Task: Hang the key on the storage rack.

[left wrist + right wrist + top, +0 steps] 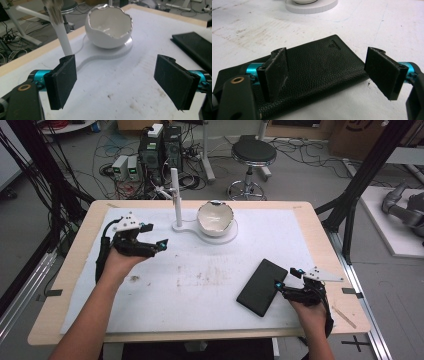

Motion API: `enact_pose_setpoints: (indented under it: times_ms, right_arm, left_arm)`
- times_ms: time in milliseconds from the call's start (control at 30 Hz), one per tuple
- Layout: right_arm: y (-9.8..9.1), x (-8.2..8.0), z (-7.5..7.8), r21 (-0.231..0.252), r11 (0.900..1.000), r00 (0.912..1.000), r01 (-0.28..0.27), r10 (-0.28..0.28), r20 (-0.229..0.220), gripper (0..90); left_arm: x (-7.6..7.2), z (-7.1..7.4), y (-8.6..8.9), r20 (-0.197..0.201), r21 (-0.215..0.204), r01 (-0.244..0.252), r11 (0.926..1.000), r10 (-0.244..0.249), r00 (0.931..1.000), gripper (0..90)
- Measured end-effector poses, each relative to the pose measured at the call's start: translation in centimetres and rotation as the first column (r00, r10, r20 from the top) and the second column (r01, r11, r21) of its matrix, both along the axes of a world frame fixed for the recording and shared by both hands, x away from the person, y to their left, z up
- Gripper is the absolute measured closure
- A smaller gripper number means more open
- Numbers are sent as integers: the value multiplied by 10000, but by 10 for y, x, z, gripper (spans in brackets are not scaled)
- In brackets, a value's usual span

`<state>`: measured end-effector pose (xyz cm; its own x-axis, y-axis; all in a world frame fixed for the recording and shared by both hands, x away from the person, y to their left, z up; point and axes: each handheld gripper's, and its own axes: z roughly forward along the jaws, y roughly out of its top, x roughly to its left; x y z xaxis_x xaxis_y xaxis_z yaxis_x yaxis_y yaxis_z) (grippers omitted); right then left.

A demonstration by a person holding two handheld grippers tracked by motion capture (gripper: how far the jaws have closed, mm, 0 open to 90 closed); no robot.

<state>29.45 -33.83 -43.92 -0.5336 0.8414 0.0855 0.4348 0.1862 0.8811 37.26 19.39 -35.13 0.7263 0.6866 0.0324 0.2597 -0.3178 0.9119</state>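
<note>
The right gripper hangs low over the near end of a black leather wallet that lies flat on the white mat of the desk. In the right gripper view its jaws stand wide apart, one over the wallet's leather face and the other just past its edge, with nothing pressed between them. The wallet looks untouched, so the grasp is not yet made.

The left gripper sits well apart from the wallet, on the other side of the desk, and points toward an egg-shaped white bowl with a jagged rim. The bowl stands ahead of that gripper on a white base plate, and an upright white post rises from the plate's narrower end, beside the bowl. The left gripper's jaws are also spread wide, with only bare mat between them.

Judging from this, the work is at an early stage: the wallet has yet to be clamped and lifted, and the bowl, as far as its inside shows, appears empty. What is left seems to be closing on the wallet and carrying it wherever it belongs, perhaps toward the bowl.
</note>
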Motion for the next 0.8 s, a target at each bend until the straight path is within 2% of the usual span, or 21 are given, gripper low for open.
enact_pose_setpoints:
  times_ms: [33, 100, 233, 400, 467, 567, 667, 800]
  right_arm:
    - [0, 0, 0, 25, 10000, 10000, 14, -14, -25, 197]
    - [-2, 0, 0, 114, 9999, 10000, 31, -30, -33, 198]
    - [-2, 0, 0, 290, 9996, 10000, -2, 4, -60, 198]
    - [-3, -1, -1, 290, 9996, 10000, 8, -7, -57, 197]
    - [-4, -1, -1, 308, 9995, 10000, 32, -30, -65, 198]
    - [-4, -1, -1, 297, 9995, 9999, 74, -71, -103, 197]
    - [-4, -1, -2, 230, 9997, 9999, 57, -55, -88, 198]
    - [-4, -1, -2, 225, 9997, 9999, 74, -71, -104, 198]
  left_arm:
    - [-4, -5, -1, 15, 254, -76, 9996, 76, 10000, 184]
    - [-10, -16, -3, -65, 276, 17, 9996, -16, 10000, 182]
    - [-22, -33, -5, -165, -64, 306, 9995, -307, 9994, 177]
    - [-38, -47, -4, -32, -401, 557, 9976, -559, 9984, 164]
    - [-44, -52, -4, 2, -552, 611, 9966, -612, 9981, 158]
    - [-48, -55, -4, -62, -509, 737, 9960, -741, 9972, 155]
    - [-52, -57, -2, 32, -755, 841, 9936, -841, 9965, 155]
    - [-53, -61, 1, -62, -966, 742, 9926, -751, 9972, 155]
